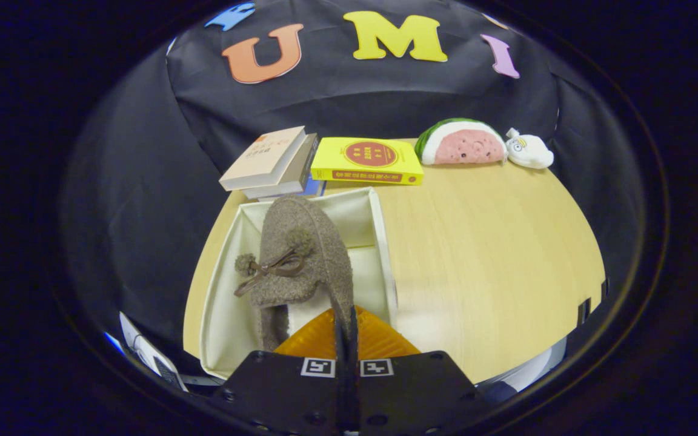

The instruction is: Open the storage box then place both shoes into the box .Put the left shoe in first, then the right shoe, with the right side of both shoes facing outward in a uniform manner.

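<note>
One shoe [300, 254], brown felt w/ a bow and pom-poms, hangs toe-up over the open storage box [385, 242], its heel edge pinched in the gripper [346, 327], fingers clamped tight on it. Box sits on the tabletop [494, 254]. Beyond the box: stacked books [270, 162], yellow book [367, 160], watermelon plush [461, 142], small white plush [529, 151].

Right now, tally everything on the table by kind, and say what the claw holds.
Books: 4 (three stacked, one yellow)
Plush toys: 2 (watermelon, white)
Box: 1
Shoe: 1, above the box, pinched in the claw
Total: 8
</note>
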The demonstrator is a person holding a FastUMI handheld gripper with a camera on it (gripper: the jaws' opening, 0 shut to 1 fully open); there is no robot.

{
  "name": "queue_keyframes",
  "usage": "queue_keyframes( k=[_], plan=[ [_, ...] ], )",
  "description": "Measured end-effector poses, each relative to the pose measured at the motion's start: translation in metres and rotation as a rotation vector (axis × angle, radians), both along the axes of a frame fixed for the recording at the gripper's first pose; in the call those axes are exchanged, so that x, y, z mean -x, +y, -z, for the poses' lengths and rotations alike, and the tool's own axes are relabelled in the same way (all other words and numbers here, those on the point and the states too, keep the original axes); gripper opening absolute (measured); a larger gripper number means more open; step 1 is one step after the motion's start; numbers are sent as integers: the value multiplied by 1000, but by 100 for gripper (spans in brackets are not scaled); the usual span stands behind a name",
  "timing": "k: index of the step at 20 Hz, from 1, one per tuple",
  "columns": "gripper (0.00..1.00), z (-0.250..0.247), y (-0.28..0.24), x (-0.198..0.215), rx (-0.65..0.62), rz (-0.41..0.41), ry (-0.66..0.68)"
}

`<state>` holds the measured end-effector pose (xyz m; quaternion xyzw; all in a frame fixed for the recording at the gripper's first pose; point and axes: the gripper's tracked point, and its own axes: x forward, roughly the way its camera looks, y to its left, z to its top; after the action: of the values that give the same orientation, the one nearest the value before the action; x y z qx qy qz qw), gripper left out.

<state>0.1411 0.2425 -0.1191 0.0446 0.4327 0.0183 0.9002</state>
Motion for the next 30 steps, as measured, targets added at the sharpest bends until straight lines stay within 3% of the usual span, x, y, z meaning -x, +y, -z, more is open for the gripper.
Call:
queue_keyframes(
  k=[1,3,5,7,8,11,15,19,24,30],
  plan=[
    [1,-1,1,1,-5,-12,-7],
    [12,-3,-4,4,13,-4,-15],
    [12,-13,-3,4,5,-20,-39],
    [25,-17,-3,9,9,-40,-71],
    [28,-21,-9,11,24,-37,-91],
    [76,-35,-18,18,32,-19,-152],
    [86,-54,-31,31,51,-11,-242],
    [97,-85,-38,45,33,-21,-434],
    [97,-116,-60,81,80,-40,-641],
    [97,-130,-98,138,115,-5,-832]
  ],
)
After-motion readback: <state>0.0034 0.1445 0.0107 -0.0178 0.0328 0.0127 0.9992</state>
